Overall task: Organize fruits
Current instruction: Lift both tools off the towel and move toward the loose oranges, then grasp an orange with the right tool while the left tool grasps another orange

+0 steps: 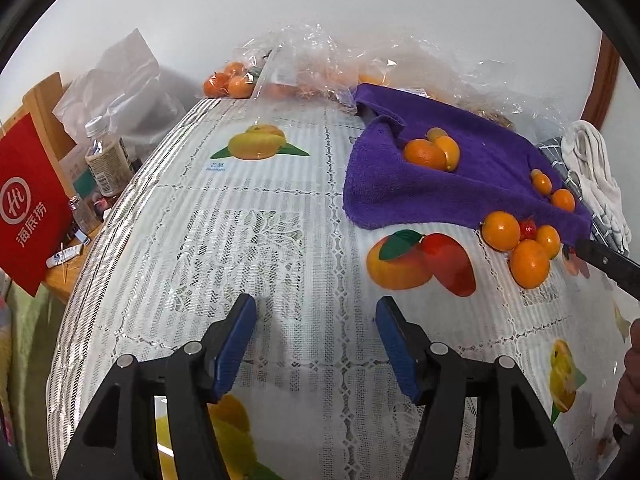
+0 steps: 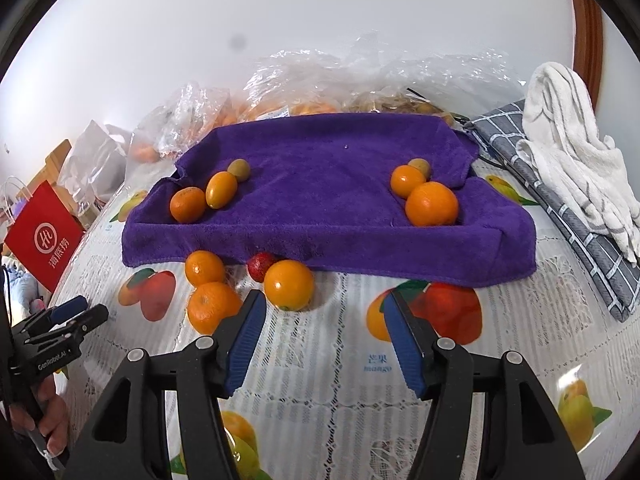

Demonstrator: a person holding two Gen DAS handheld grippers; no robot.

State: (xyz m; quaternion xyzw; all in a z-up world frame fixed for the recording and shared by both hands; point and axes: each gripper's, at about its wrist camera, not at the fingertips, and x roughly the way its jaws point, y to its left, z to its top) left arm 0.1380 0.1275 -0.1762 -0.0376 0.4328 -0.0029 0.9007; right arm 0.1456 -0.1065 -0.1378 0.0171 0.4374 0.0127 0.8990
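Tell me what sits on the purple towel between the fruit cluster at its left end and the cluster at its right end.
Nothing: in the right wrist view the purple towel is bare between the left cluster and the right cluster.

Towel (image 2: 328, 200) on table (image 2: 320, 380): fruit groups at its left (image 2: 208, 196) and right (image 2: 424, 192); more fruit (image 2: 248, 284) before it; bags (image 2: 304, 84) behind.

The left claw (image 1: 316, 312) hangs with blue pads apart, nothing between them, over the lace-clothed bench (image 1: 240, 240). Ahead to the right, a rumpled purple terry towel (image 1: 492, 164) cradles small round oranges (image 1: 425, 154). More oranges (image 1: 501, 230) lie just beside its near edge.
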